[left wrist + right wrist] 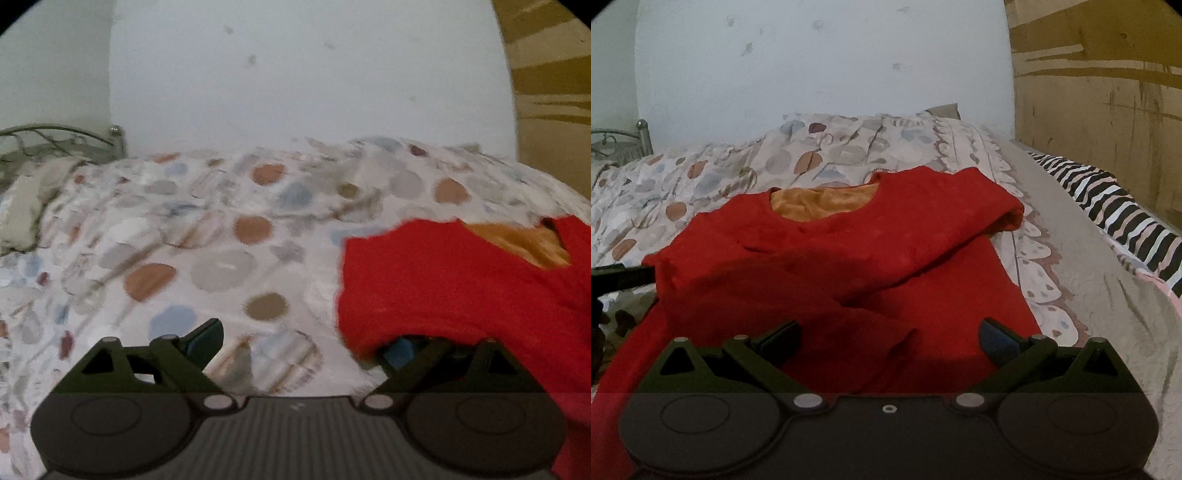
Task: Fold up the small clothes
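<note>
1. My left claw (301,345) was spread wide and released; red cloth draped over its right finger (400,349), and only bedding showed between the tips.
2. My right claw (888,341) also stood wide apart, hovering over the lower part of the garment, its pads pressing on nothing.
3. The small red knit top with an orange lining (849,258) lay on the bed, neckline toward the wall, one sleeve folded across its chest.
4. Beneath it spread a white bedsheet printed with brown, grey and blue circles (207,236).
5. A black-and-white striped cloth (1115,206) lay at the right bed edge, well apart from the top
</note>
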`<state>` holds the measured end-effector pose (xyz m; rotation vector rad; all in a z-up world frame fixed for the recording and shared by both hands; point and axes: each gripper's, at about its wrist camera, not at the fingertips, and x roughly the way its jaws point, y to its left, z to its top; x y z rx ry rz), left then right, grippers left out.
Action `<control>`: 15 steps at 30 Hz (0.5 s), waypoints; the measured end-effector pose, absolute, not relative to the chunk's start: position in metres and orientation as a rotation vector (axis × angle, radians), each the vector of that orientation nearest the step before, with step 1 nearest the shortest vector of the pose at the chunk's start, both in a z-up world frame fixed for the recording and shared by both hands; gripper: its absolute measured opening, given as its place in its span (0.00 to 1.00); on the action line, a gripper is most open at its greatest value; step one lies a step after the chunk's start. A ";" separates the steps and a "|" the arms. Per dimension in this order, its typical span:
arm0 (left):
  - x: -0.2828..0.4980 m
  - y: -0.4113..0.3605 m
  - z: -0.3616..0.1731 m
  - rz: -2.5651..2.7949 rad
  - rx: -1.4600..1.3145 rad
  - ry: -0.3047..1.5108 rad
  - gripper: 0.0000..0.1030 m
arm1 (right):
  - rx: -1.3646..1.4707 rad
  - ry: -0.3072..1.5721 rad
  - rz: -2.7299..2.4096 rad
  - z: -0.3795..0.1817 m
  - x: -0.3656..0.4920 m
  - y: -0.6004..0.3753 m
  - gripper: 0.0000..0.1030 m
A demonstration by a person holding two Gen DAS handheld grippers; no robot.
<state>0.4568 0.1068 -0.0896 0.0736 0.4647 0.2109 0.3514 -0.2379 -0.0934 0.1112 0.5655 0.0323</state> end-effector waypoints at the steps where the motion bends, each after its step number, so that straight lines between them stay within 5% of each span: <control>1: 0.458 0.112 -0.090 0.226 0.067 0.469 0.90 | 0.114 0.566 0.036 -0.094 0.352 -0.239 1.00; 10: 0.448 0.130 -0.100 0.205 0.020 0.549 0.89 | 0.131 0.567 0.052 -0.097 0.351 -0.243 1.00; 15: 0.415 0.133 -0.091 0.192 -0.006 0.590 0.97 | 0.127 0.544 0.046 -0.094 0.341 -0.245 1.00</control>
